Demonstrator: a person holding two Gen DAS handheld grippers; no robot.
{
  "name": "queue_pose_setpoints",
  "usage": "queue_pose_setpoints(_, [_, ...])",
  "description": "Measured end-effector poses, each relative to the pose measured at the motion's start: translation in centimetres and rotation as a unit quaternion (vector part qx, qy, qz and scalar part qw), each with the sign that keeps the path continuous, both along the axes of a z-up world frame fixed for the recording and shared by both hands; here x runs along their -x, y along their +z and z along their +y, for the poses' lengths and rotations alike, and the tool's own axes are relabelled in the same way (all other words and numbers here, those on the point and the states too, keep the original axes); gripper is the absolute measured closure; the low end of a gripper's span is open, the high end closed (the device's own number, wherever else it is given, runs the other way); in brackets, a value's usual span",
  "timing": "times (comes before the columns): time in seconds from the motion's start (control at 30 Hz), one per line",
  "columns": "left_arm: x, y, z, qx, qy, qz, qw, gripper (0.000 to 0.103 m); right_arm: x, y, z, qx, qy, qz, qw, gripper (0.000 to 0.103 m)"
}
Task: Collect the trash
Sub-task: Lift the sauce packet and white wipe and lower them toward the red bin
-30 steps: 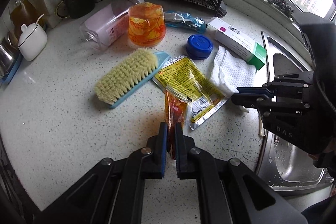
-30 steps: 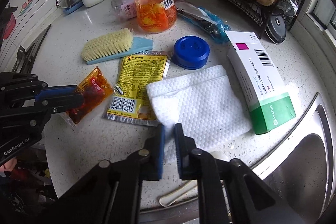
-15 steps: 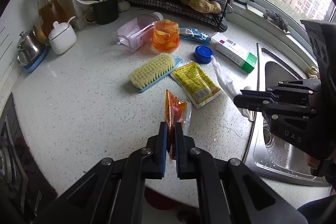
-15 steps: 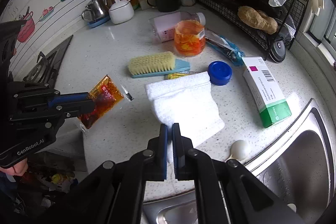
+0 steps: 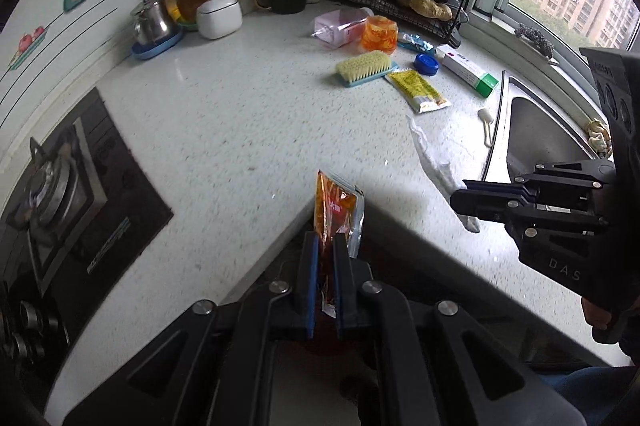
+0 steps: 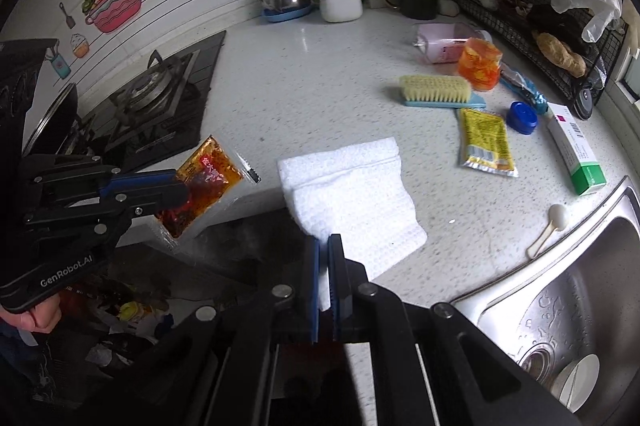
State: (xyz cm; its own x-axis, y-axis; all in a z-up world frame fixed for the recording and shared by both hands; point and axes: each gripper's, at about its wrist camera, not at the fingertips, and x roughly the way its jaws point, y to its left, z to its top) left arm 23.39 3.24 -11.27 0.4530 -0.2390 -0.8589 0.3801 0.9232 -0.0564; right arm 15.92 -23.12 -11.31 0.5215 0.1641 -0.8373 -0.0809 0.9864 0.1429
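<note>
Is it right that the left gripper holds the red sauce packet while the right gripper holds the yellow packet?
Not quite. The left gripper does hold the red sauce packet, but the right gripper pinches the white paper towel. The right wrist view shows the yellow packet lying on the counter.

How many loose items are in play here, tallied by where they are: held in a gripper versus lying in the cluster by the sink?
Held: 2, the red sauce sachet and white paper towel.
Lying on the counter: 8, namely brush, yellow sachet, blue lid, medicine box, orange container, pink bottle, blue wrapper, white spoon.
Total: 10.
</note>
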Motion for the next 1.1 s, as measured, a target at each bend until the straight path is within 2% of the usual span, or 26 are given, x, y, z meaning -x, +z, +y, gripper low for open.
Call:
queue_pose_setpoints(0.17, [4.8,-1.2,3.7,0.004,0.027,0.009,0.9996,0.097,2.8,-1.2,4.4,-0.006,0.019,0.010,1.000,0.099])
queue_pose_setpoints(0.33, [8.7,-4.0,6.2,0.003,0.046,0.036,0.9983,0.097,5.1,-3.4,7.6,-0.009,0.031,0.032,0.999,0.099])
queue_pose_setpoints(0.6, [12.6,-12.1,7.7,0.009,0.063,0.087,0.9942,0.097,7.7,-10.4,10.1,-0.010,0.038,0.083,0.996,0.099])
queue_pose_setpoints(0.73, [12.6,-16.4,7.7,0.019,0.066,0.106,0.9920,0.097,8.1,-14.1,10.3,-0.004,0.037,0.090,0.995,0.099])
queue_pose_setpoints(0.9, [11.7,-22.1,7.4,0.032,0.057,0.110,0.9917,0.097,7.4,-19.2,9.9,0.002,0.027,0.089,0.996,0.099])
queue_pose_setpoints(1.1, [9.7,-29.2,6.2,0.025,0.046,0.118,0.9917,0.097,6.5,-25.7,8.6,0.000,0.001,0.091,0.996,0.099])
